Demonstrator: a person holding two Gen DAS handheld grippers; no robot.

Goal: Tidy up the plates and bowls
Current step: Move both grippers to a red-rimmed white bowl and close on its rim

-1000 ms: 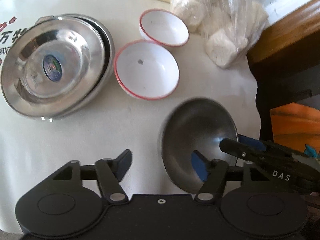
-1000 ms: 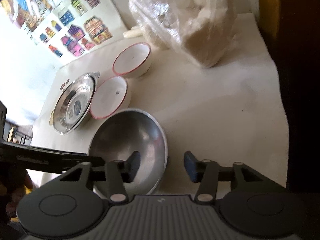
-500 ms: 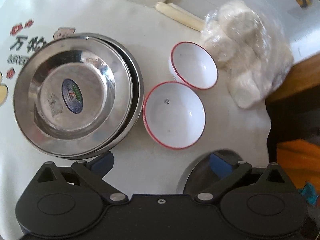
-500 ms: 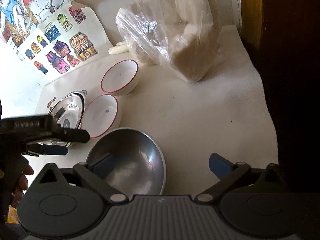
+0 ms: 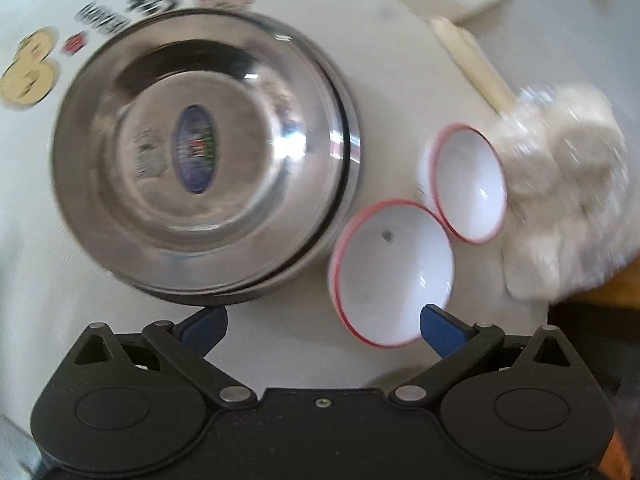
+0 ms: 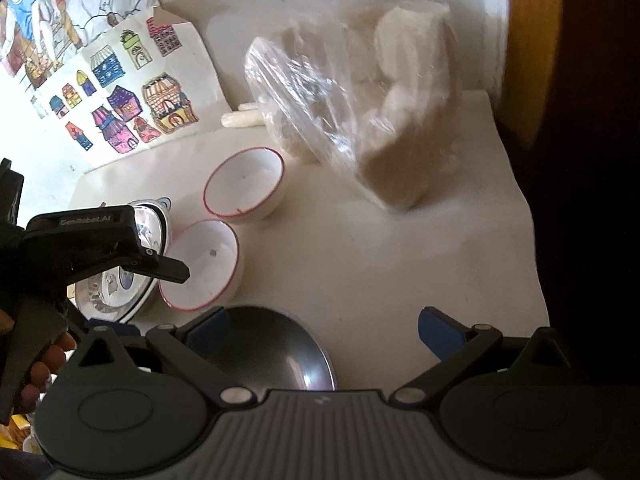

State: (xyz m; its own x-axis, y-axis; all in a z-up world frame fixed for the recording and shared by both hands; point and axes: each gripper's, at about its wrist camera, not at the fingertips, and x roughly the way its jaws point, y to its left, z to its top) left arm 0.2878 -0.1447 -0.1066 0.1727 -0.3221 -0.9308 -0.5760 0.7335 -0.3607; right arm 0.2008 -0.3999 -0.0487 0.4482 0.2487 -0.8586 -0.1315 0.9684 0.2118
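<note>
Both my tools have just been opening and hold nothing: my left tool [image 5: 322,322] hangs wide over the near white bowl [image 5: 394,272] beside the steel plates [image 5: 200,152], my right tool [image 6: 322,326] clear above the steel bowl [image 6: 276,350] resting on the counter [image 6: 400,264].

Left gripper [image 5: 323,326]: black linkage arms, blue pads, silver pivot screws; right gripper [image 6: 323,326] matches, on a ribbed grey body with white lettering

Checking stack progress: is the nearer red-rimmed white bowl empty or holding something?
Empty. The nearer red-rimmed bowl sits upright, its white inside bare except one small dark speck.
</note>
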